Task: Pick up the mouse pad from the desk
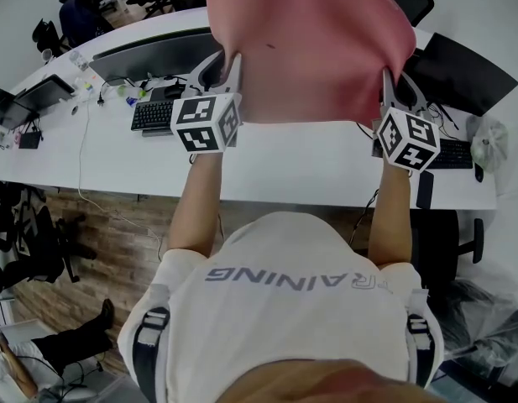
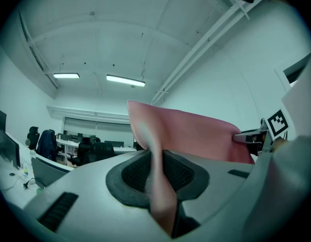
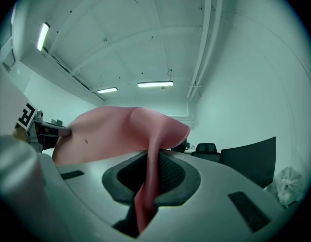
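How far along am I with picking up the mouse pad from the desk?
Done: the pink mouse pad is up in the air, clear of the white desk. In hand: the left gripper and right gripper each clamp one side of it. Left: nothing of the lift itself.

A long white desk (image 1: 309,162) lies below the fingers (image 1: 234,72), wood-plank floor (image 1: 99,225) on its near side. Ahead of them, ceiling strip lights (image 2: 125,80) glow above black chairs (image 2: 97,153).
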A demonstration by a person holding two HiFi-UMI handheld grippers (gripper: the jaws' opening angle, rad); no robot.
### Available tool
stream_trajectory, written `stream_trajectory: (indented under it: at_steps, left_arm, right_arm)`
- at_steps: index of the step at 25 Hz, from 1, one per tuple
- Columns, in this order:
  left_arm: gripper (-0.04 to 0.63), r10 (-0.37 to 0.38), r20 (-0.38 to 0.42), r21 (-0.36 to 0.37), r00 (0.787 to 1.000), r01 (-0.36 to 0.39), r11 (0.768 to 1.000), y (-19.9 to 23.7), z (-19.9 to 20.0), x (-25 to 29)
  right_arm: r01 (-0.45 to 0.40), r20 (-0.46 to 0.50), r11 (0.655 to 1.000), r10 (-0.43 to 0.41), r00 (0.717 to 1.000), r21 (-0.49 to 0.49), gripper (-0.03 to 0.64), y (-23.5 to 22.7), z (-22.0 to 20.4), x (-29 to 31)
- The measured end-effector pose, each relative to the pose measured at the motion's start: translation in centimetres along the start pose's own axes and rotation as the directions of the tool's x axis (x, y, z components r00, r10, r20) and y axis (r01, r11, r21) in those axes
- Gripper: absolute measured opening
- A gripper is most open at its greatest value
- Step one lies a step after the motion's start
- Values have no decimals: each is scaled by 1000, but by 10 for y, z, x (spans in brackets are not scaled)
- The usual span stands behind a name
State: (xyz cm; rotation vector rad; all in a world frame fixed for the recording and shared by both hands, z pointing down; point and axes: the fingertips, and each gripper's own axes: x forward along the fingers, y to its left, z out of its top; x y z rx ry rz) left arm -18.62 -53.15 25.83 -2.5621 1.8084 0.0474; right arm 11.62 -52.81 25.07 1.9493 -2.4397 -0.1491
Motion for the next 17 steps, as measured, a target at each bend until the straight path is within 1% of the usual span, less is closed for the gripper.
stream_trajectory:
  at_steps: [6, 17]
  left_arm:
    - [101, 13, 4, -3, 1000, -13, 1000, 1, -2, -6]
    - [100, 9, -3, -8, 1000, -9, 1000, 6, -3, -6]
  right_arm:
    - [-11, -1, 1000, 11, 1000, 3, 61, 4, -1, -1]
    - [-22, -1, 1000, 22, 1000, 0, 61, 12, 1, 2]
